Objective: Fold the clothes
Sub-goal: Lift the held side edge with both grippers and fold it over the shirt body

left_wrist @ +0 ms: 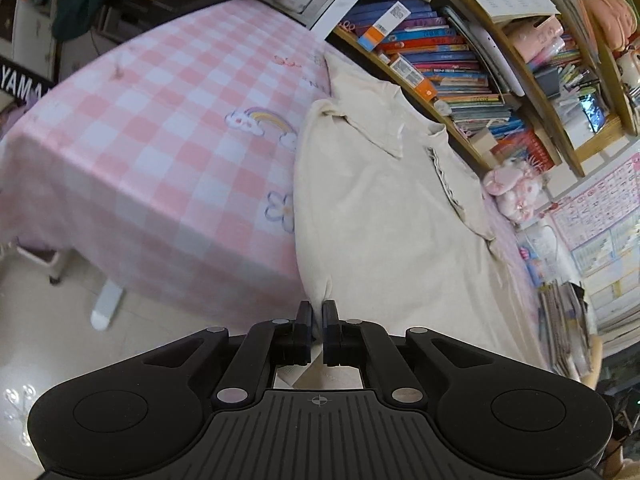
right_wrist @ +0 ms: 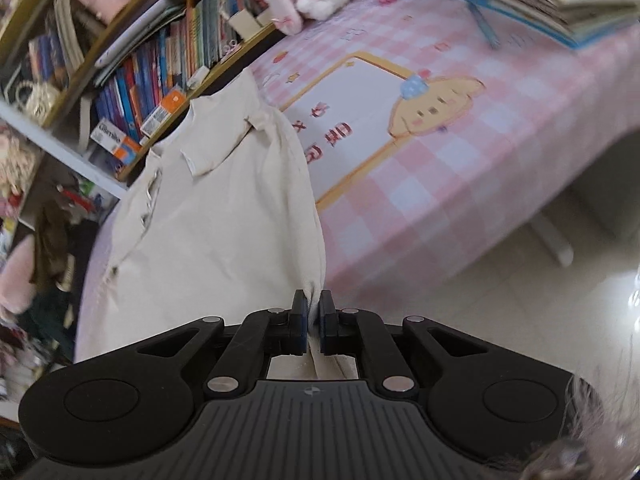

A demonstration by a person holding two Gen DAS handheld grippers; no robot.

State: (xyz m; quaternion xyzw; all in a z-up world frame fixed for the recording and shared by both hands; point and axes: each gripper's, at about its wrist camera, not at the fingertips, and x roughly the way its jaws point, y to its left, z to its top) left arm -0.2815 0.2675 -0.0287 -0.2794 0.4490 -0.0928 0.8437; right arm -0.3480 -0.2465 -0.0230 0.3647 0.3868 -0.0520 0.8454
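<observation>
Spread over a pink checked table (left_wrist: 152,128): a cream collared shirt (left_wrist: 380,200), collar toward the bookshelf (left_wrist: 460,80), hem at the near edge. Clenched on one hem corner, the left tool (left_wrist: 319,316); on the other, the right tool (right_wrist: 314,312). Probably the fold's start: next, lifting both corners evenly toward the collar.

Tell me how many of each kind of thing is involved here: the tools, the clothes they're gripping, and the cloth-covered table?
Tools: 2, the left tool and the right tool, each clamped on an edge of the garment.
Clothes: 1, a cream collared shirt.
Tables: 1, with a pink checked tablecloth.
Total: 4
</observation>
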